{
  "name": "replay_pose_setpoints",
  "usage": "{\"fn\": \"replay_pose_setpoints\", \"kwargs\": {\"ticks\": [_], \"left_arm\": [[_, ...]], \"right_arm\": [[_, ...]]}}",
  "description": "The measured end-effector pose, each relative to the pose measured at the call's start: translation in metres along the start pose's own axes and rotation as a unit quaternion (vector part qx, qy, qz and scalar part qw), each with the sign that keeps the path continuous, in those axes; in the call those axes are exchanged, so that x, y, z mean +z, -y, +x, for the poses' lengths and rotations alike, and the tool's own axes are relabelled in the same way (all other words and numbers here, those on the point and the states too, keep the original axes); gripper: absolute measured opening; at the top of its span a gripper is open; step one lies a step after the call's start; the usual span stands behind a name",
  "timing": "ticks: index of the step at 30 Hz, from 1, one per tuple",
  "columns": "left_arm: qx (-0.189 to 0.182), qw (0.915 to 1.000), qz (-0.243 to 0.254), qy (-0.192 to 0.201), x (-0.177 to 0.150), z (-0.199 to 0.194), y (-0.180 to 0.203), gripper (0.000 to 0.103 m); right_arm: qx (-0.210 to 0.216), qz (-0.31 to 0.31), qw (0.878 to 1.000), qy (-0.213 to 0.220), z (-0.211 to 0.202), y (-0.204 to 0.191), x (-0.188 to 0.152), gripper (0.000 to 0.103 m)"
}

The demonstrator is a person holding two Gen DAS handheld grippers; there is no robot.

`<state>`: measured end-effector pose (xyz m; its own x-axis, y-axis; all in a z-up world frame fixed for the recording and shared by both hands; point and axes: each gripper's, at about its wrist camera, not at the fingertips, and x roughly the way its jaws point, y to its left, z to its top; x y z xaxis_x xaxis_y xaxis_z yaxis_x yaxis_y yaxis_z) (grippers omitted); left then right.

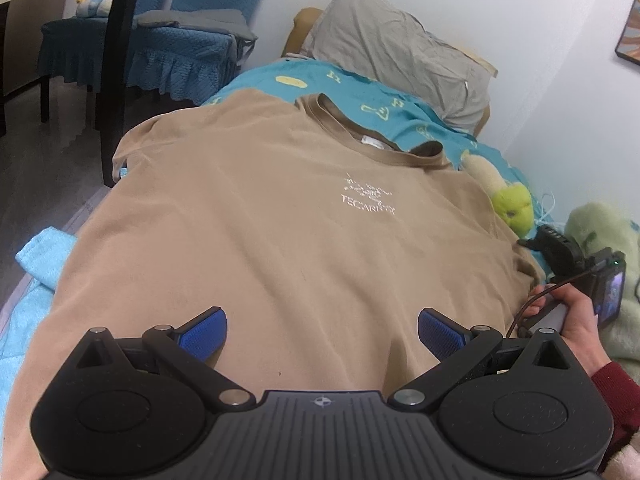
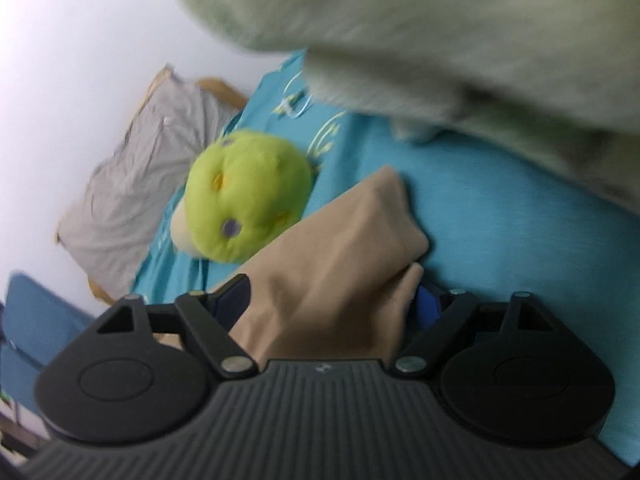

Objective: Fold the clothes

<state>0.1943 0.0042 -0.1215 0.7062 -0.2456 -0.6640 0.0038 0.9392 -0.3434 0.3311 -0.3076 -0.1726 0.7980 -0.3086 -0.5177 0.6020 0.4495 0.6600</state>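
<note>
A tan T-shirt [image 1: 280, 220] lies spread face up on the bed, its collar at the far end and a white logo on the chest. Just above its near hem my left gripper [image 1: 322, 332] stands open, blue pads [image 1: 202, 334] wide apart and nothing between them. In the blurred right wrist view, the shirt's tan sleeve [image 2: 340, 240] lies bunched between the fingers of my right gripper [image 2: 328, 304]. Those jaws stand wide, and the cloth covers part of the right blue pad [image 2: 426, 308]. A hand [image 1: 572, 320] holds that gripper at the shirt's right edge.
A green plush toy [image 2: 248, 200] sits on the teal sheet [image 2: 520, 220] right beside the sleeve. A pale green fuzzy blanket [image 2: 440, 40] hangs close above. A grey pillow [image 1: 400, 52] lies at the bedhead by the wall. A blue-covered chair [image 1: 160, 52] stands off the bed's left side.
</note>
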Motion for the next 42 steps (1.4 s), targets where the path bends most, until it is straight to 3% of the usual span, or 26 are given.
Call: {"fn": "replay_pose_setpoints", "kwargs": {"ticks": [1,2,3,4,12,18,24,27,29,31,33,34,35,37,42], "left_arm": [[0.001,1.0000,-0.002,0.000,0.001,0.000,0.000,0.103],[0.001,1.0000,-0.005,0.000,0.002,0.001,-0.001,0.103],[0.003,1.0000,-0.006,0.001,0.004,0.001,-0.001,0.103],[0.005,1.0000,-0.007,0.002,0.005,0.001,0.000,0.103],[0.020,0.9986,0.017,0.046,0.026,-0.031,-0.001,0.103],[0.079,0.9936,0.000,0.081,0.050,-0.062,-0.030,0.103],[0.116,0.9880,-0.050,0.088,0.066,-0.071,-0.070,0.103],[0.121,0.9876,-0.061,0.079,0.070,-0.066,-0.082,0.103],[0.122,0.9884,-0.057,0.071,0.070,-0.061,-0.085,0.103],[0.121,0.9894,-0.050,0.064,0.068,-0.054,-0.084,0.103],[0.118,0.9905,-0.042,0.056,0.066,-0.048,-0.081,0.103],[0.115,0.9912,-0.039,0.053,0.064,-0.045,-0.079,0.103],[0.112,0.9918,-0.035,0.051,0.063,-0.044,-0.077,0.103],[0.108,0.9927,-0.023,0.050,0.061,-0.043,-0.071,0.103],[0.096,0.9934,0.013,0.062,0.053,-0.050,-0.049,0.103]], "right_arm": [[-0.004,-0.022,1.000,-0.004,0.003,-0.007,0.000,0.056],[-0.013,-0.048,0.999,-0.003,0.004,-0.015,0.000,0.027],[-0.027,-0.077,0.997,0.002,0.003,-0.024,-0.001,0.014],[-0.034,-0.103,0.994,0.014,0.000,-0.033,-0.001,0.010],[-0.045,-0.267,0.956,0.117,-0.049,-0.121,0.006,0.010],[-0.033,-0.380,0.910,0.162,-0.084,-0.199,-0.043,0.010],[0.000,-0.526,0.843,0.114,-0.064,-0.257,-0.156,0.010],[0.004,-0.567,0.821,0.071,-0.046,-0.261,-0.204,0.010],[0.000,-0.570,0.820,0.042,-0.036,-0.257,-0.219,0.011],[0.006,-0.556,0.831,0.011,-0.030,-0.251,-0.219,0.012],[0.012,-0.542,0.840,-0.019,-0.023,-0.245,-0.220,0.019],[0.024,-0.530,0.847,-0.038,-0.019,-0.245,-0.215,0.040],[0.047,-0.514,0.855,-0.055,-0.022,-0.244,-0.206,0.069],[0.089,-0.493,0.864,-0.056,-0.046,-0.241,-0.196,0.086],[0.142,-0.459,0.875,-0.062,-0.128,-0.230,-0.154,0.086]]}}
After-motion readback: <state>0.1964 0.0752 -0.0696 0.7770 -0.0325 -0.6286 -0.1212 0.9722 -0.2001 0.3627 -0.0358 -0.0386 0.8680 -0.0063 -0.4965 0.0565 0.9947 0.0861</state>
